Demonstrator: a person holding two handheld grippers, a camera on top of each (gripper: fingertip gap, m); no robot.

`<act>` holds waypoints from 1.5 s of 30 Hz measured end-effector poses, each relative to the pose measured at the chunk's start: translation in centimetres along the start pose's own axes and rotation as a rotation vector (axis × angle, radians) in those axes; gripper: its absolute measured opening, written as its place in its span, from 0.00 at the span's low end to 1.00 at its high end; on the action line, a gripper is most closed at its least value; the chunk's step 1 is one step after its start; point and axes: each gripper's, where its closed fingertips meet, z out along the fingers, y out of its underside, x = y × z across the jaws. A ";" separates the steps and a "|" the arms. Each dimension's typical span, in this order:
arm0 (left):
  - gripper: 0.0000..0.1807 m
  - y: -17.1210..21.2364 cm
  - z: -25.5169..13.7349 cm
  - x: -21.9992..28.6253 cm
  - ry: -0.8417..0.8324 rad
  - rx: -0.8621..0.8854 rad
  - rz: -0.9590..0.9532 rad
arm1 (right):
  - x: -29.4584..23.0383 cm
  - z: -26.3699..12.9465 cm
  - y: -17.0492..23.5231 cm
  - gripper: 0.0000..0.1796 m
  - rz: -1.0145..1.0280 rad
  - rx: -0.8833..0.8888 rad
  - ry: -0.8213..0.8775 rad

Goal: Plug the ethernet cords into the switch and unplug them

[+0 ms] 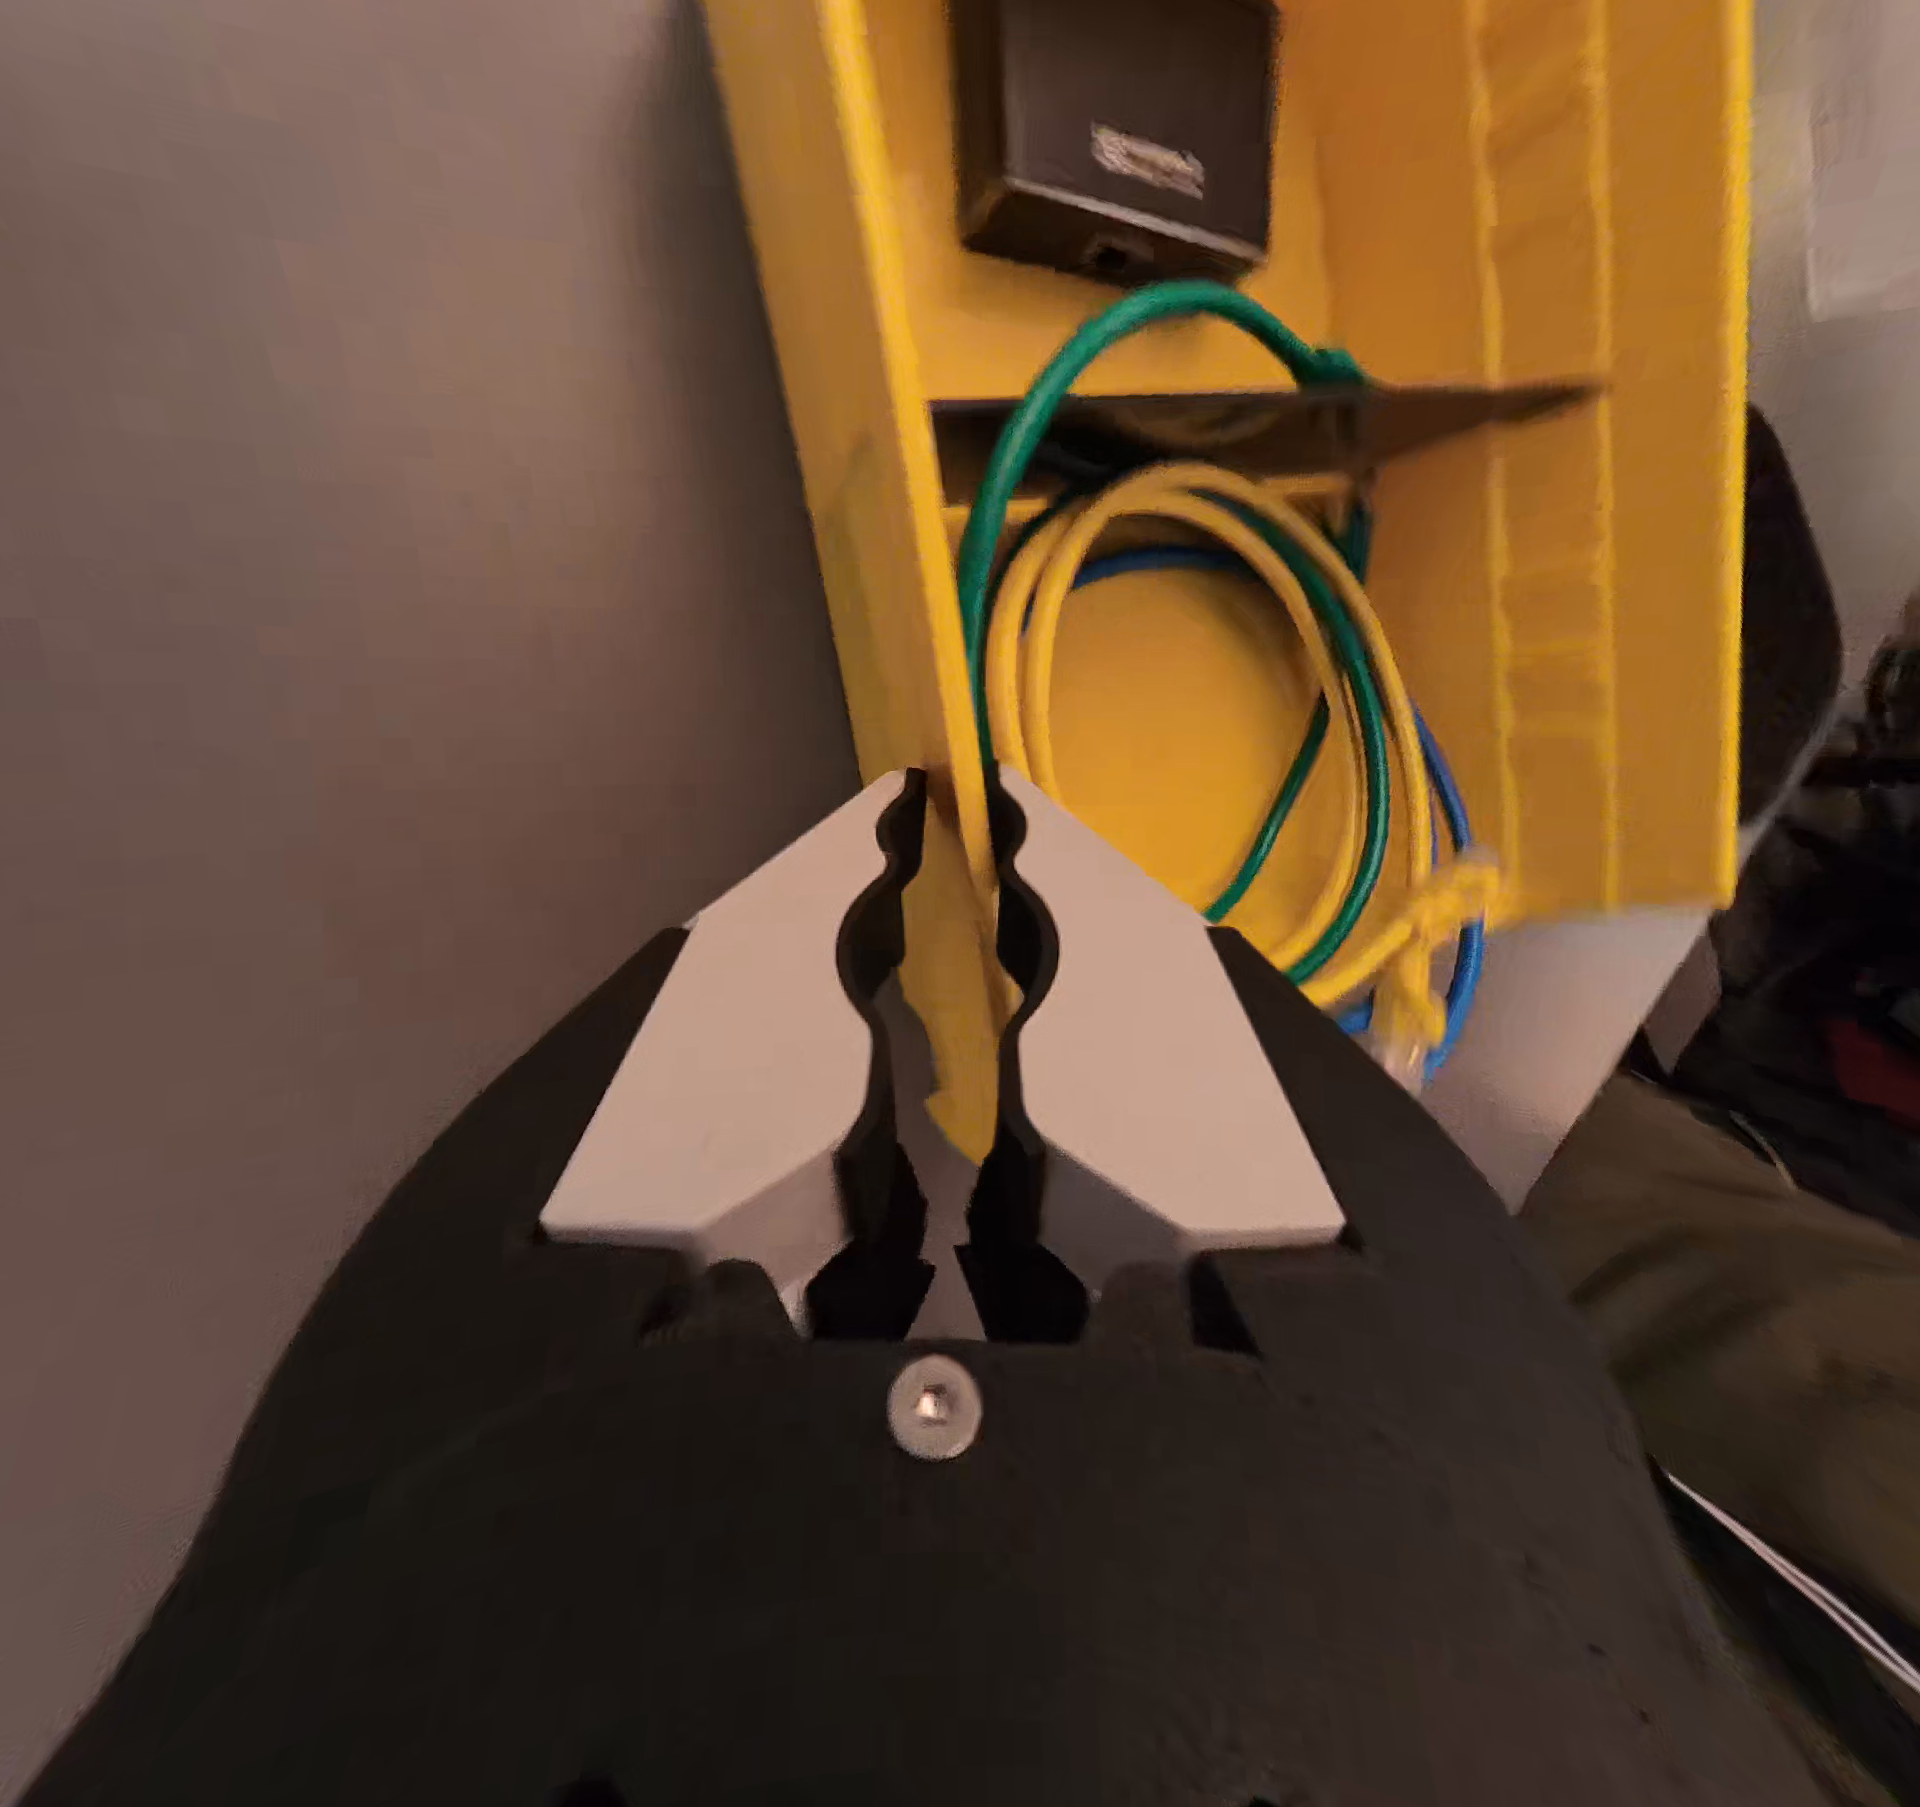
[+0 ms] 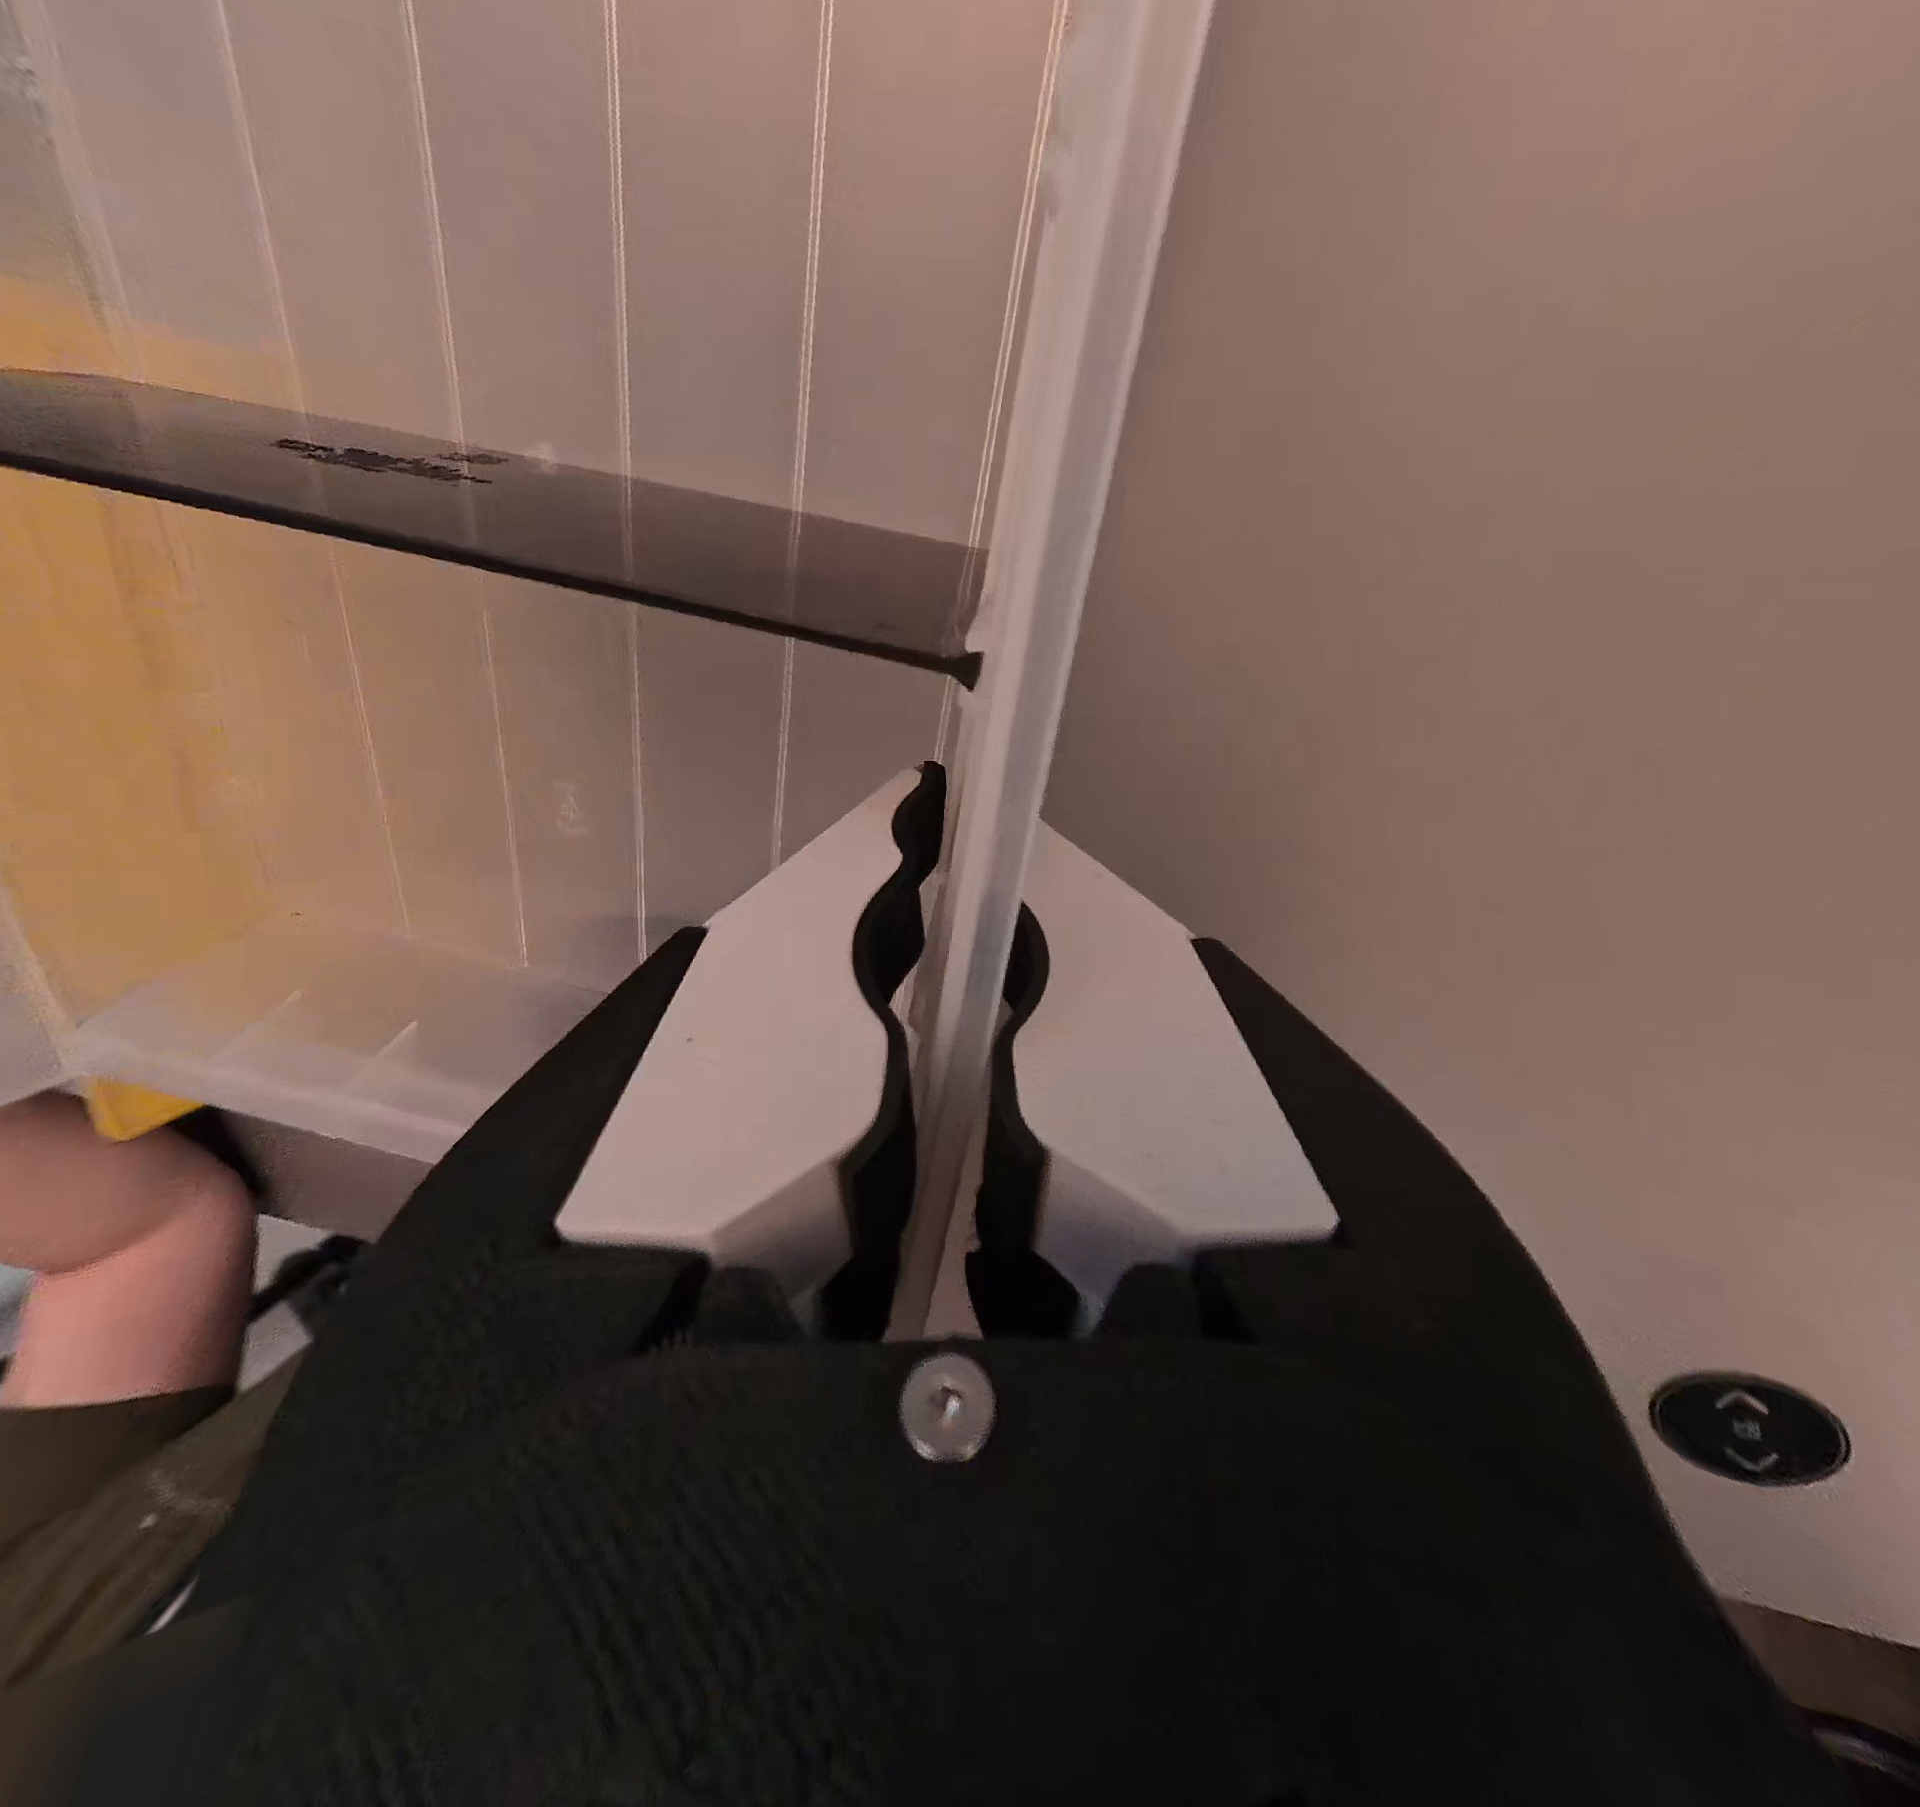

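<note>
A yellow bin [image 1: 862, 303] holds a small black box, the switch [image 1: 1117, 95], in its far compartment. A black divider [image 1: 1247, 412] crosses the bin. Below it lie coiled ethernet cords: green [image 1: 997, 510], yellow [image 1: 1174, 481] and blue [image 1: 1465, 968], with a yellow plug [image 1: 1413, 1019] hanging over the near edge. None is plugged in. My left gripper [image 1: 961, 786] is shut on the bin's left wall. My right gripper [image 2: 982, 801] is shut on a pale, washed-out bin wall [image 2: 1039, 407] where the black divider [image 2: 623, 531] ends.
A plain wall [image 1: 364, 510] stands behind and left of the bin. A hand [image 2: 114, 1269] shows at the lower left of the right wrist view. A round black button [image 2: 1751, 1440] sits in the white table top at the right. Dark clutter [image 1: 1849, 770] lies right of the bin. The tips of one gripper are about 50 cm away from the tips of the other. My right tips are roughly 25 cm from the round black button [image 2: 1751, 1440].
</note>
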 end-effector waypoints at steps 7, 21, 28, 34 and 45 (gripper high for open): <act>0.05 4.5 -7.7 -10.9 -0.086 0.114 -0.279 | -3.0 4.5 -0.6 0.02 -0.189 -0.125 0.155; 0.05 16.8 -17.6 -18.7 -0.242 0.223 -0.608 | -2.1 4.7 -4.5 0.03 -0.129 -0.113 0.235; 0.06 16.5 -16.6 -16.8 -0.191 0.152 -0.570 | -2.8 4.9 -4.1 0.01 -0.163 -0.094 0.282; 0.06 16.1 -16.4 -16.8 -0.196 0.151 -0.558 | -2.6 4.9 -4.4 0.02 -0.171 -0.094 0.259; 0.14 8.4 -25.1 -13.8 -0.300 0.635 -0.327 | -3.7 -0.6 -7.4 0.25 -0.320 0.162 0.399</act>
